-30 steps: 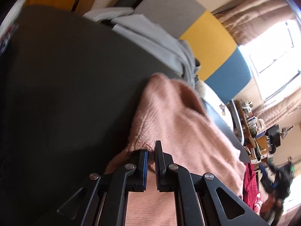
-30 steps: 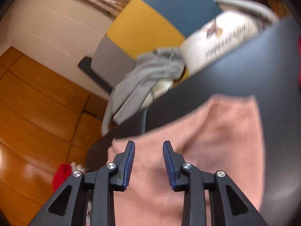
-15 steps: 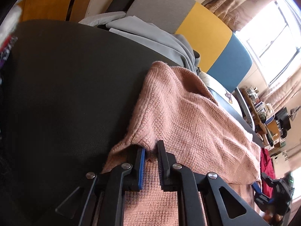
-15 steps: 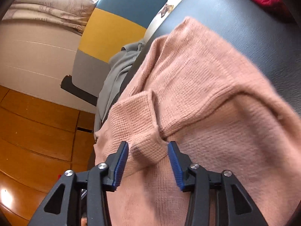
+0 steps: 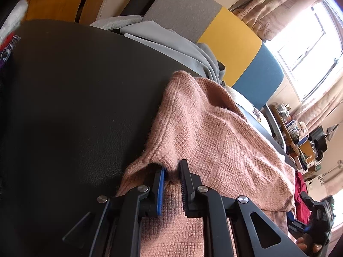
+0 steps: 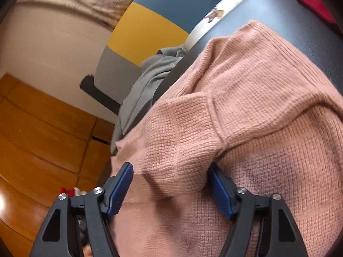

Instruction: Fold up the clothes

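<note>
Pink sweater (image 6: pixel 257 111) now lies folded over; right gripper (image 6: pixel 169 180) has just spread, releasing it, while left gripper (image 5: pixel 171 171) loosens its pinch on the fold.

The pink sweater (image 5: pixel 214 141) runs past the lower edge behind the left tongs (image 5: pixel 172 171), whose left tip it covers. Far right of them, the shelf clutter (image 5: pixel 300 132) is too small to tell.

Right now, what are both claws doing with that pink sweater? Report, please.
Left claw pinching a fold of the pink sweater, jaws just easing. Right claw open, just widening, astride a sweater fold. Grey garment beyond, not in the way.
</note>
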`<state>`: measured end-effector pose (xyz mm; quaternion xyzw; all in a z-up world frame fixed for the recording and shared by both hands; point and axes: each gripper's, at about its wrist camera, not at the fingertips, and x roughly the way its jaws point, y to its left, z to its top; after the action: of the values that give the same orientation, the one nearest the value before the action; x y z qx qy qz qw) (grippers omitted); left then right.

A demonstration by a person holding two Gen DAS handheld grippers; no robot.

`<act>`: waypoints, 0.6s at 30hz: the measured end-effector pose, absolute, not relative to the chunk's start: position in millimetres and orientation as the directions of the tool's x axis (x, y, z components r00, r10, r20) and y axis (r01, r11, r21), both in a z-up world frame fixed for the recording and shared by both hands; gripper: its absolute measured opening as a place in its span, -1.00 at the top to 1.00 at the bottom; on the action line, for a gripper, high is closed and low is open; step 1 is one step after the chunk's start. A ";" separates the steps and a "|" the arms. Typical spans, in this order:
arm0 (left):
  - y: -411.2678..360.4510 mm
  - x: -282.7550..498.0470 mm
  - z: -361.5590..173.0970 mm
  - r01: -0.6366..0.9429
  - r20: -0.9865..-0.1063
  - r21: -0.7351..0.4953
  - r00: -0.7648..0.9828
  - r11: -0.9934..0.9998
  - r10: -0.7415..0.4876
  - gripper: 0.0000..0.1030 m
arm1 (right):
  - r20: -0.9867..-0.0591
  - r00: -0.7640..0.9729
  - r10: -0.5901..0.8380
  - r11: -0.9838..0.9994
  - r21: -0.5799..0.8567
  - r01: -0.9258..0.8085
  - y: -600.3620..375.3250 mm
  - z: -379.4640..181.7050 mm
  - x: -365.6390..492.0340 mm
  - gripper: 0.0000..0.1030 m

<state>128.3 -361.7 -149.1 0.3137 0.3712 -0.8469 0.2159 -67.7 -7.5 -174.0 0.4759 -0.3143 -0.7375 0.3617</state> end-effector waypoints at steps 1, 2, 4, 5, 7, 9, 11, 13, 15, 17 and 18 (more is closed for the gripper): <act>-361.5 128.2 -149.1 0.598 -0.691 -0.493 -0.710 -0.632 -0.133 0.73 | -0.500 -0.296 -0.814 -0.568 0.792 0.224 -8.4 -175.7 -68.1 0.08; -361.4 127.6 -149.2 0.598 -0.691 -0.493 -0.710 -0.632 -0.133 0.73 | -0.525 -0.307 -0.794 -0.595 0.775 0.214 -9.5 -177.3 -68.5 0.38; -361.4 126.1 -149.4 0.598 -0.691 -0.493 -0.710 -0.632 -0.134 0.73 | -0.550 -0.307 -0.776 -0.621 0.752 0.220 -19.6 -179.6 -69.4 0.79; -361.6 126.2 -149.6 0.597 -0.690 -0.494 -0.712 -0.632 -0.133 0.73 | -0.562 -0.308 -0.768 -0.633 0.741 0.224 -24.5 -180.6 -69.9 0.81; -361.8 126.0 -149.7 0.595 -0.688 -0.496 -0.713 -0.632 -0.132 0.73 | -0.528 -0.309 -0.791 -0.601 0.766 0.228 -22.2 -172.8 -69.0 0.82; -361.9 125.6 -149.7 0.594 -0.687 -0.497 -0.714 -0.632 -0.131 0.73 | -0.461 -0.343 -0.819 -0.559 0.776 0.292 -17.9 -141.8 -66.3 0.82; -361.3 124.6 -148.0 0.596 -0.692 -0.489 -0.710 -0.637 -0.133 0.69 | -0.426 -0.365 -0.828 -0.548 0.749 0.371 -19.9 -104.6 -68.9 0.82; -360.4 123.9 -142.2 0.588 -0.691 -0.495 -0.713 -0.640 -0.120 0.63 | -0.411 -0.381 -0.828 -0.554 0.704 0.444 -27.3 -71.2 -74.4 0.82; -358.7 120.6 -129.7 0.564 -0.672 -0.513 -0.733 -0.648 -0.106 0.63 | -0.436 -0.392 -0.810 -0.585 0.655 0.479 -33.8 -48.4 -84.7 0.82; -357.6 118.3 -113.9 0.529 -0.636 -0.544 -0.766 -0.651 -0.091 0.63 | -0.451 -0.414 -0.791 -0.611 0.615 0.498 -50.1 -27.0 -98.9 0.83; -357.8 116.3 -107.0 0.517 -0.627 -0.552 -0.775 -0.654 -0.083 0.63 | -0.454 -0.420 -0.786 -0.618 0.618 0.487 -54.2 -23.6 -106.3 0.83</act>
<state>116.3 -357.8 -107.0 0.2872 0.3778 -0.8629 0.1740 -106.3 -54.1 -23.6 0.3726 -0.2004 -0.8185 0.3887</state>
